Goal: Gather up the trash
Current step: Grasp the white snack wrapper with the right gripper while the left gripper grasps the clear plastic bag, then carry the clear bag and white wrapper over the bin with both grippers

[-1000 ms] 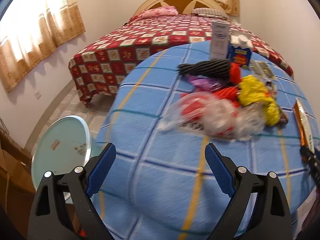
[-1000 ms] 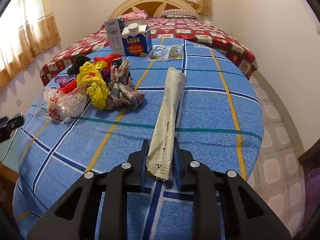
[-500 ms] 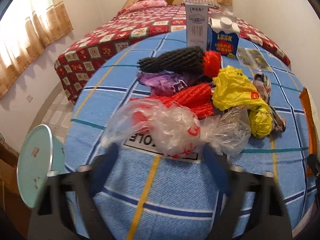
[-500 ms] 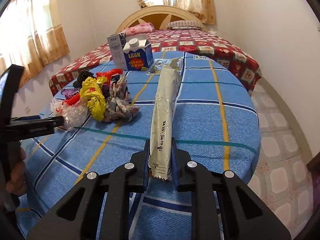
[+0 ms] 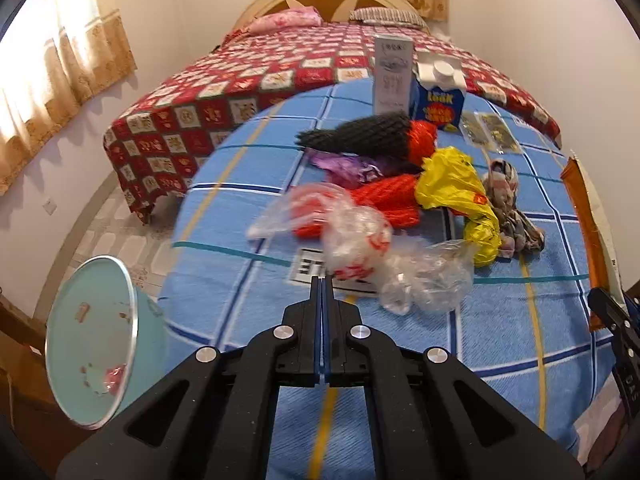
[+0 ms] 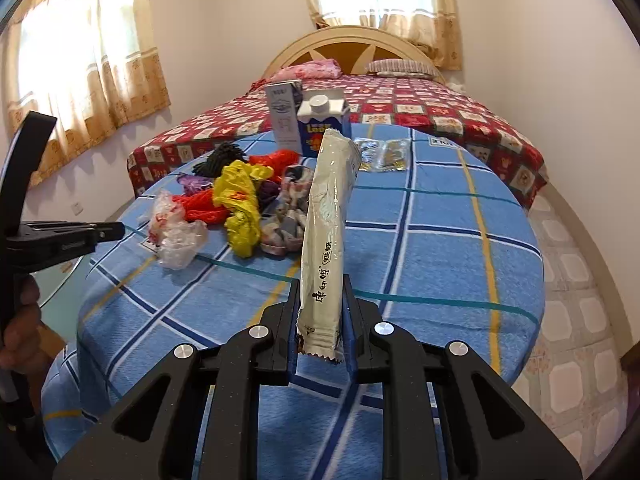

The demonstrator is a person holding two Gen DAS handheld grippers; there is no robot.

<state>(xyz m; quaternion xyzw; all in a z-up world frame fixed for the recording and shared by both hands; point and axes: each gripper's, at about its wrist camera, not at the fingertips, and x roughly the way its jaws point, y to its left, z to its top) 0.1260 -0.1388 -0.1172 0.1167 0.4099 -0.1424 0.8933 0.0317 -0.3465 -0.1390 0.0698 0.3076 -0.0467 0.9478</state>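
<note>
Left tool (image 5: 322, 280) is pressing its jaws together after just closing from wide; whether film of the clear bag (image 5: 360, 248), at its 12 o'clock on the table (image 5: 224, 320), is caught is unclear. Right tool (image 6: 320, 312) is pinching the long wrapper (image 6: 326, 216), lifting it clear.

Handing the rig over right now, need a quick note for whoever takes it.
Left tongs: just closed shut, nothing visibly between them, tip beside the clear bag.
Right tongs: shut on the long packet, held above the table.
Bin: left of the table, a few scraps inside.
Done: packet picked up, not binned.
Left: bin the packet; then clear bag, yellow bag, red net, cartons.
</note>
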